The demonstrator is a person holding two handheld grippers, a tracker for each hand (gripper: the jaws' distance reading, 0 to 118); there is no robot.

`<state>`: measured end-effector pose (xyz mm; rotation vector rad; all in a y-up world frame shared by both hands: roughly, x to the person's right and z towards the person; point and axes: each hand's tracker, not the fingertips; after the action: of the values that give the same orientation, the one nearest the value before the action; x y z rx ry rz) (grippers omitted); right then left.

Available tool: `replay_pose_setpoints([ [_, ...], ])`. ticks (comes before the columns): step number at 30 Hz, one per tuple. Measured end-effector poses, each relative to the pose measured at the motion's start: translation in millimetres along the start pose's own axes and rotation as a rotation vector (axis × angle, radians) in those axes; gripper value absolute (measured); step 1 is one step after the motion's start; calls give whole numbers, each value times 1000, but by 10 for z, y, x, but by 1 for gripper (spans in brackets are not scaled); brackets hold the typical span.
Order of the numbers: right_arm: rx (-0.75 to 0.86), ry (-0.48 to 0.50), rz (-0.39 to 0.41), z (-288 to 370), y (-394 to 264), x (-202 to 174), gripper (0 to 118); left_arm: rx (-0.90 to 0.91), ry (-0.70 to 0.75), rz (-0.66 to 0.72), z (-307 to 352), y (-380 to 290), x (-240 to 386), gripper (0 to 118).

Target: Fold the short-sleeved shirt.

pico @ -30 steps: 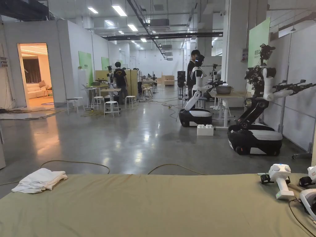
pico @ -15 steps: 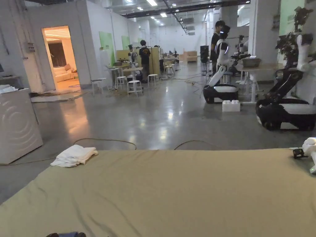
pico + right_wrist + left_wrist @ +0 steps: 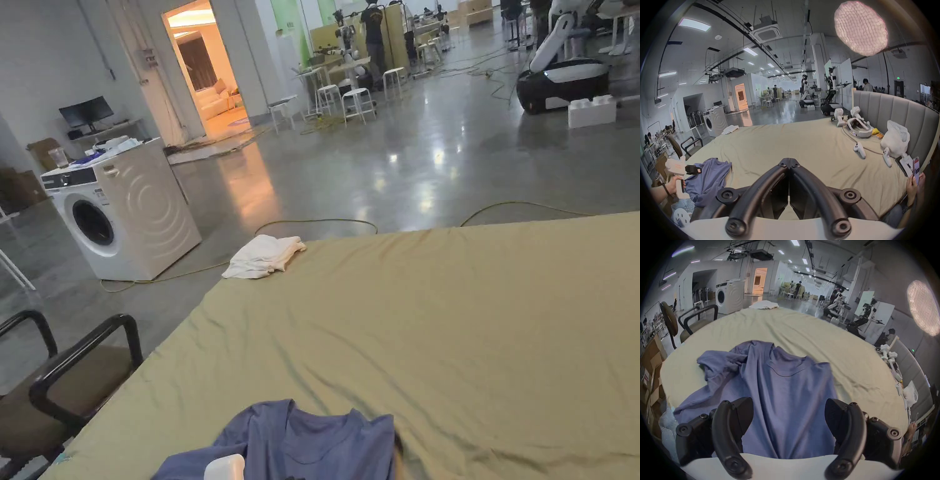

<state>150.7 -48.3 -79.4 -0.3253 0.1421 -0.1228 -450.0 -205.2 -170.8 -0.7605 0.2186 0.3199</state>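
Left gripper view shows your left claw (image 3: pixel 788 417) spread wide above the blue shirt (image 3: pixel 778 386), its jaws apart and pressing on nothing; the shirt lies crumpled at the near edge of the bed (image 3: pixel 826 344), collar away from you, one sleeve bunched up on the left and the lower part hanging off the edge. In the right gripper view your right claw (image 3: pixel 789 160) is closed with its jaws touching, holding nothing, over bare sheet to the right of the shirt. If you start folding before you pull the shirt fully onto the bed and flatten that bunched sleeve, you probably trap creases, and the hanging part may drag the whole shirt off the edge. A wide grab may also catch the loose sheet along with the shirt. There is a mark on the side of the left gripper in the right gripper view, too small to read.
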Motion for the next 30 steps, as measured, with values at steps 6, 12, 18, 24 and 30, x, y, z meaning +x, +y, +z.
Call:
replay_pose_setpoints([
  [6, -82, -18, 8, -261, -90, -68, 0, -179, 96, -40, -869, 49, 4, 94],
  [12, -135, 9, 56, -472, -127, -227, 0, -188, 166, -53, -1128, -122, 53, 78],
  [18, -176, 63, 49, -554, -207, -267, 0, -227, 152, -31, -1236, -3, 45, 1],
  [24, -177, 64, 53, -408, -209, -133, 0, -44, -44, 122, -700, 424, 114, 1],
  [30, -106, 46, -56, -114, -146, 91, 0, 107, -361, -40, -56, 977, 1276, 1],
])
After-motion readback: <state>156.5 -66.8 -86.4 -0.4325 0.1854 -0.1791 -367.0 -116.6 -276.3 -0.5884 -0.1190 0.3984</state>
